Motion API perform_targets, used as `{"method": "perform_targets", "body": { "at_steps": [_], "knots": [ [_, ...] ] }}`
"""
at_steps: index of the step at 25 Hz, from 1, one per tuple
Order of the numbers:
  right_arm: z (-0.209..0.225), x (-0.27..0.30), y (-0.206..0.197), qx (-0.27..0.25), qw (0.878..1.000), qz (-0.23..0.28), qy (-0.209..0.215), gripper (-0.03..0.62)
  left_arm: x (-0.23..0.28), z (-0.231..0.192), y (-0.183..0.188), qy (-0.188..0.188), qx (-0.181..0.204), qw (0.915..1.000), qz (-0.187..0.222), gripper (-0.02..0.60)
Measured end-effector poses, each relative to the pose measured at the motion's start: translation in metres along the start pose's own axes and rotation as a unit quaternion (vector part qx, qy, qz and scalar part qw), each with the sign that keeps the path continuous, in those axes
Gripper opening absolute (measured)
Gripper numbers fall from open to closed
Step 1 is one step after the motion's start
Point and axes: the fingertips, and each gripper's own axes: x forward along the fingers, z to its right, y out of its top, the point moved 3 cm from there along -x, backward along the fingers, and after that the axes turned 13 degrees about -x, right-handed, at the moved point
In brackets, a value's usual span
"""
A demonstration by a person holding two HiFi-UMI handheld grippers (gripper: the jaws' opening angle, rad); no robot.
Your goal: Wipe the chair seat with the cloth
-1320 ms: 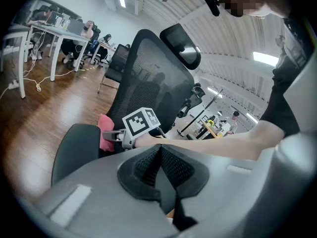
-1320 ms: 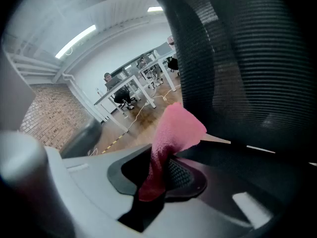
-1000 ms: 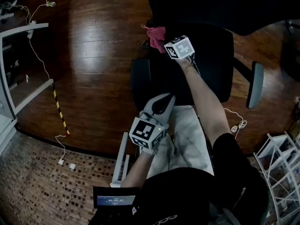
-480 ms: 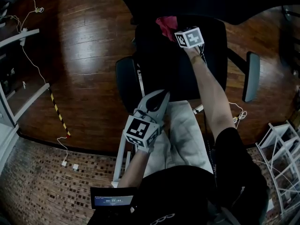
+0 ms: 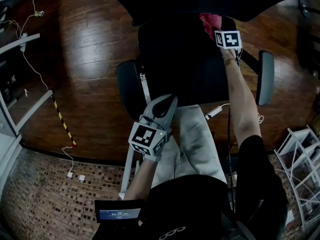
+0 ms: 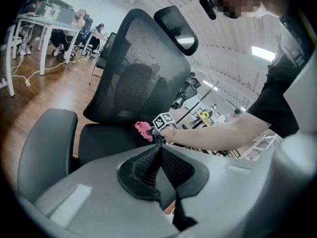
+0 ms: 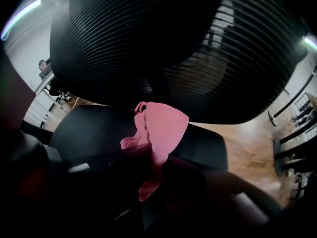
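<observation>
A black office chair fills the upper middle of the head view, its seat [image 5: 182,71] dark and flat. My right gripper [image 5: 217,29] is at the seat's back right corner, shut on a pink cloth [image 5: 209,20] that bunches out ahead of the jaws. In the right gripper view the cloth [image 7: 161,128] hangs over the seat [image 7: 94,128] just under the mesh backrest [image 7: 163,43]. My left gripper [image 5: 169,102] hovers at the seat's front edge, shut and empty. From the left gripper view I see the cloth [image 6: 143,129] by the backrest's base.
Armrests stand on both sides of the seat, the left armrest [image 5: 127,86] and the right armrest [image 5: 265,76]. The person's light trouser leg [image 5: 192,144] is close to the seat's front. Cables [image 5: 30,59] trail over the wooden floor. A white wire rack [image 5: 300,154] stands at the right.
My right gripper has carried the pink cloth from the seat's back left across to the back right. The left gripper has stayed by the front edge.
</observation>
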Motion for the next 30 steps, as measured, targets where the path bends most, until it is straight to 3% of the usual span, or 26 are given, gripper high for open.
{"method": "perform_targets", "body": {
  "at_steps": [5, 13, 16, 19, 24, 30],
  "knots": [
    [0.045, -0.024, -0.022, 0.011, 0.995, -0.044, -0.088, 0.066, 0.0, 0.002, -0.002, -0.003, 0.001, 1.0, 0.001, -0.008],
    [0.076, -0.074, -0.042, -0.009, 0.978, -0.09, -0.187, 0.066, -0.015, -0.005, -0.001, -0.005, -0.007, 0.9999, 0.007, -0.008],
    [0.053, -0.062, -0.061, 0.008, 0.982, -0.112, -0.151, 0.066, -0.02, -0.009, 0.0, -0.004, -0.01, 0.9998, 0.015, -0.008],
    [0.013, -0.035, -0.06, -0.016, 0.988, -0.104, -0.112, 0.066, -0.025, -0.014, -0.004, -0.003, -0.02, 0.9997, 0.015, -0.008],
    [-0.065, -0.006, -0.024, -0.067, 0.995, -0.062, -0.051, 0.066, -0.034, -0.018, -0.007, -0.006, -0.031, 0.9993, 0.02, -0.008],
    [-0.163, 0.014, 0.02, -0.091, 0.995, -0.02, 0.037, 0.066, -0.042, -0.023, -0.007, -0.006, -0.039, 0.9987, 0.032, -0.008]
  ]
}}
